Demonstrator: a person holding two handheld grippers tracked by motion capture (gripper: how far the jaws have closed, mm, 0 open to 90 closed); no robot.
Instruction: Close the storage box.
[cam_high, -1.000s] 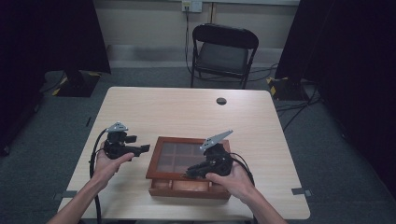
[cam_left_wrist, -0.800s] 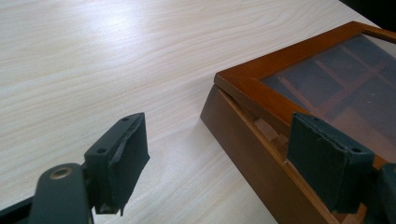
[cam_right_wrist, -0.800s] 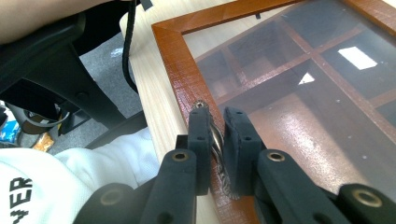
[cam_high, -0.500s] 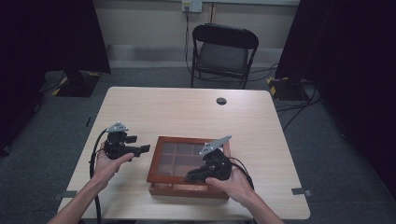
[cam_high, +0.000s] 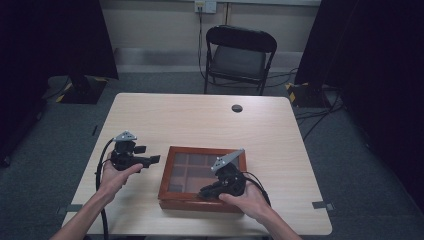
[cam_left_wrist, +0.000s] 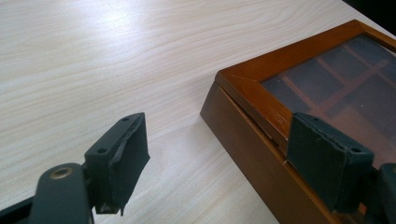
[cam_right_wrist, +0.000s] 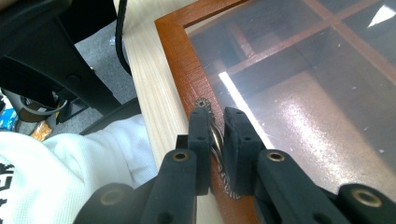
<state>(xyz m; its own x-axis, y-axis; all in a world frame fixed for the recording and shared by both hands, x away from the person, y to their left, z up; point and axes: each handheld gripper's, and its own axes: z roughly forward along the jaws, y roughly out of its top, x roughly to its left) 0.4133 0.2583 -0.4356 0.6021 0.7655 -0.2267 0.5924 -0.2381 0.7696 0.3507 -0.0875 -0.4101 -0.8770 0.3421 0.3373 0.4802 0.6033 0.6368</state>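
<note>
Box (cam_high: 202, 172) sits on the table (cam_high: 200, 120), near edge, between both tongs. Left gripper (cam_high: 150, 161) is just left of the box's left side, jaws apart, box corner ahead of its right jaw. Right gripper (cam_high: 206, 192) is over the box's near edge, jaws pinched on the lid's metal latch (cam_right_wrist: 215, 140). Chair (cam_high: 239, 55) stands beyond the table's far side.

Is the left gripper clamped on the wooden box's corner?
No, the left gripper has open jaws with bare table between them, beside the wooden box.
</note>
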